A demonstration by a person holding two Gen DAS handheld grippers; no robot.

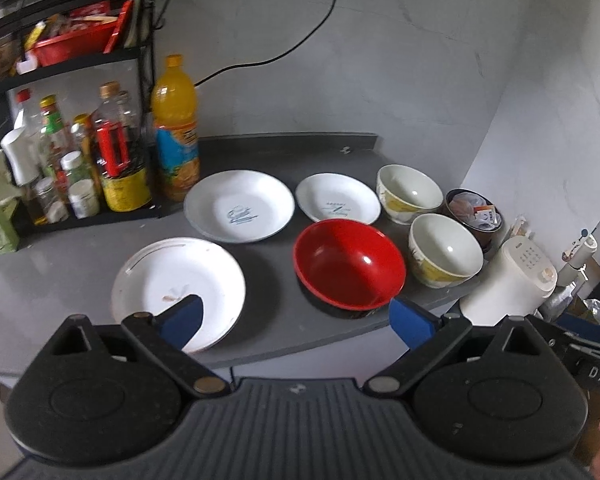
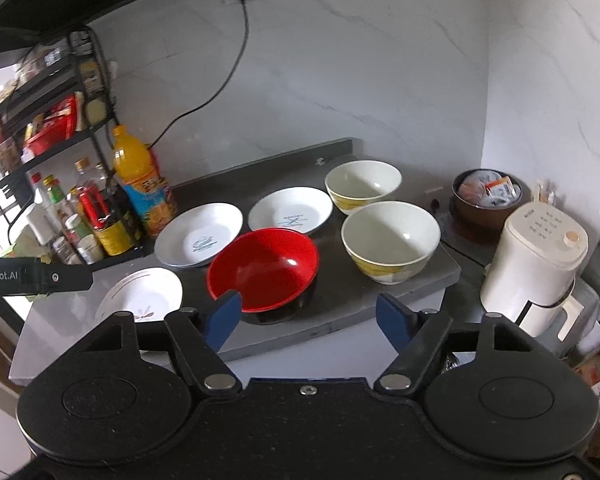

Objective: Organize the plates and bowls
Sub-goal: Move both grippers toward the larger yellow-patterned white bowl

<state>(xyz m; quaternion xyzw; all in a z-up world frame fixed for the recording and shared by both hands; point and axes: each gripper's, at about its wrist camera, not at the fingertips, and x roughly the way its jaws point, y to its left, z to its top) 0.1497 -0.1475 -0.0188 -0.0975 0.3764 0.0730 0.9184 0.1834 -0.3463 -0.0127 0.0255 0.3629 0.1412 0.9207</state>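
Three white plates (image 1: 179, 292) and three bowls lie apart on grey surface (image 1: 80, 248); nothing stacked yet, all sorting left. Red bowl (image 2: 263, 270) sits in middle. Left tongs (image 1: 296, 320) and right tongs (image 2: 308, 322) both spread wide, hold nothing.

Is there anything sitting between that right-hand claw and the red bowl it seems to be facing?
Nothing visible. The right gripper hangs with its jaws wide apart just in front of the red bowl, with only bare grey countertop between them.
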